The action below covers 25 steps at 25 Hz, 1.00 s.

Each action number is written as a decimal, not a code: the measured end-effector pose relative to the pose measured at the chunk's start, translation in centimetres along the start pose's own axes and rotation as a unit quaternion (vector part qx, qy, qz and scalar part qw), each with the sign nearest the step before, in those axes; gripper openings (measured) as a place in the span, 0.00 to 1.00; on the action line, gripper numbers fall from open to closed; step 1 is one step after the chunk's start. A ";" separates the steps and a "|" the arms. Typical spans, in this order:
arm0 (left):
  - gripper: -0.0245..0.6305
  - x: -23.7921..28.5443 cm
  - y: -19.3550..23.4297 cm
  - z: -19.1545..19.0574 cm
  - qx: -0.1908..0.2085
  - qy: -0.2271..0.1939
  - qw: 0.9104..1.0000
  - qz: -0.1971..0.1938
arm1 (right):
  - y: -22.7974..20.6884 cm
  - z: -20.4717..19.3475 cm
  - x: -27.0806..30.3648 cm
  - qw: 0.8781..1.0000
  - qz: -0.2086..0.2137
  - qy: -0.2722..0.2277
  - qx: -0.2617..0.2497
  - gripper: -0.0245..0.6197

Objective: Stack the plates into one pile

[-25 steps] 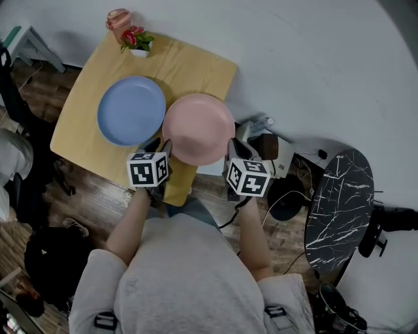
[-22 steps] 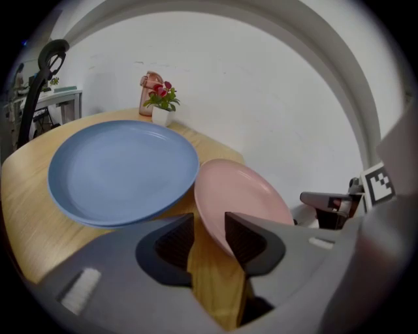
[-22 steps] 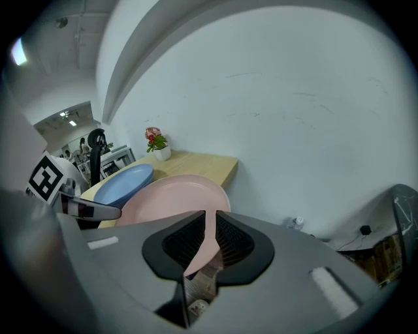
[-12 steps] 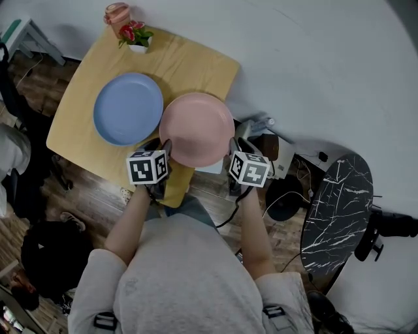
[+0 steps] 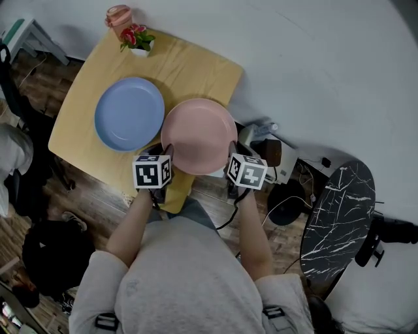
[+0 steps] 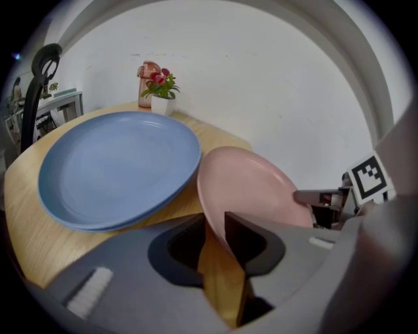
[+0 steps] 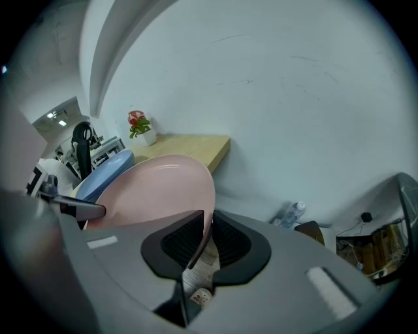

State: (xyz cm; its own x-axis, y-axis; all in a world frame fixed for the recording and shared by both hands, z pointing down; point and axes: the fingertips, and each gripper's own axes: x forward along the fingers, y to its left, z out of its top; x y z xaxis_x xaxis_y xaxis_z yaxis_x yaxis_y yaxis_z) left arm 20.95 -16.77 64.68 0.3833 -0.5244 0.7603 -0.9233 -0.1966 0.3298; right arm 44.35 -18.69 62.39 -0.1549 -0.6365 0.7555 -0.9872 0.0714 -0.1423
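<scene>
A pink plate (image 5: 199, 134) hangs tilted over the right near part of the wooden table (image 5: 189, 65), and its right side reaches past the table edge. My left gripper (image 5: 164, 151) is shut on its near-left rim, which runs between the jaws in the left gripper view (image 6: 211, 231). My right gripper (image 5: 232, 150) is shut on the near-right rim, pinched between its pads (image 7: 206, 238). A blue plate (image 5: 129, 113) lies flat on the table to the left, its edge right beside the pink plate (image 6: 251, 189).
A small flower pot (image 5: 136, 39) and a pink cup (image 5: 119, 18) stand at the table's far corner. Boxes, a bottle (image 5: 261, 125) and cables lie on the floor to the right. A black marble round table (image 5: 336, 209) stands further right.
The right gripper has sunk a little with the pink plate's right rim. The left gripper has hardly moved, and both keep their hold on the plate.
</scene>
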 end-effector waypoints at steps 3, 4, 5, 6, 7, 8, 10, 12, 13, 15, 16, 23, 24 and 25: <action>0.27 -0.2 -0.7 0.6 0.016 -0.003 1.000 0.001 | -0.5 0.6 -0.9 1.000 -0.008 -0.015 0.019 0.10; 0.27 -0.3 -0.9 1.0 0.022 -0.005 1.000 0.000 | -0.6 0.9 -1.3 1.000 -0.011 -0.020 0.022 0.10; 0.27 -0.4 -1.2 1.4 0.028 -0.009 1.000 -0.002 | -0.8 1.2 -1.6 0.999 -0.013 -0.025 0.024 0.10; 0.27 -0.5 -1.5 1.8 0.034 -0.015 0.999 -0.005 | -0.9 1.5 -2.0 0.999 -0.014 -0.030 0.027 0.10; 0.27 -0.7 -1.8 2.3 0.039 -0.022 0.999 -0.008 | -1.0 1.8 -2.3 0.999 -0.015 -0.036 0.030 0.10; 0.27 -1.0 -2.1 2.9 0.042 -0.031 0.999 -0.012 | -1.1 2.2 -2.7 0.998 -0.016 -0.042 0.032 0.10; 0.27 -1.8 -2.4 4.0 0.046 -0.050 0.998 -0.017 | -1.1 3.1 -3.3 0.998 -0.015 -0.054 0.034 0.10; 0.27 -2.6 -2.5 5.1 0.045 -0.064 0.997 -0.018 | -0.7 4.1 -3.8 0.997 -0.013 -0.067 0.033 0.10; 0.27 -3.1 -2.5 5.6 0.045 -0.070 0.996 -0.017 | -0.4 4.6 -4.1 0.997 -0.010 -0.074 0.032 0.10; 0.26 -4.1 -2.2 6.4 0.044 -0.083 0.996 -0.011 | 0.4 5.5 -4.5 0.996 -0.002 -0.087 0.030 0.10; 0.26 -4.7 -1.9 6.8 0.043 -0.090 0.995 -0.007 | 0.9 5.9 -4.7 0.995 0.004 -0.094 0.029 0.10; 0.24 -8.4 1.7 8.6 0.010 -0.132 0.991 0.024 | 5.8 8.4 -5.1 0.991 0.050 -0.121 0.007 0.11; 0.24 -8.9 2.4 8.7 0.002 -0.134 0.991 0.029 | 6.6 8.6 -5.0 0.991 0.056 -0.122 0.004 0.11; 0.23 -9.4 3.2 8.6 -0.005 -0.136 0.990 0.032 | 7.5 8.8 -4.9 0.991 0.061 -0.122 0.000 0.11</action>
State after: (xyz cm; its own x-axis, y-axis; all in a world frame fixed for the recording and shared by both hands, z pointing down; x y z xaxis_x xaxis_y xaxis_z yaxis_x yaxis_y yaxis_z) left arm 14.23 -19.63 53.74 0.3012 -0.7397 0.6017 -0.9450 -0.1471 0.2922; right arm 38.04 -21.79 51.98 -0.2603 -0.7896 0.5556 -0.9615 0.1593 -0.2241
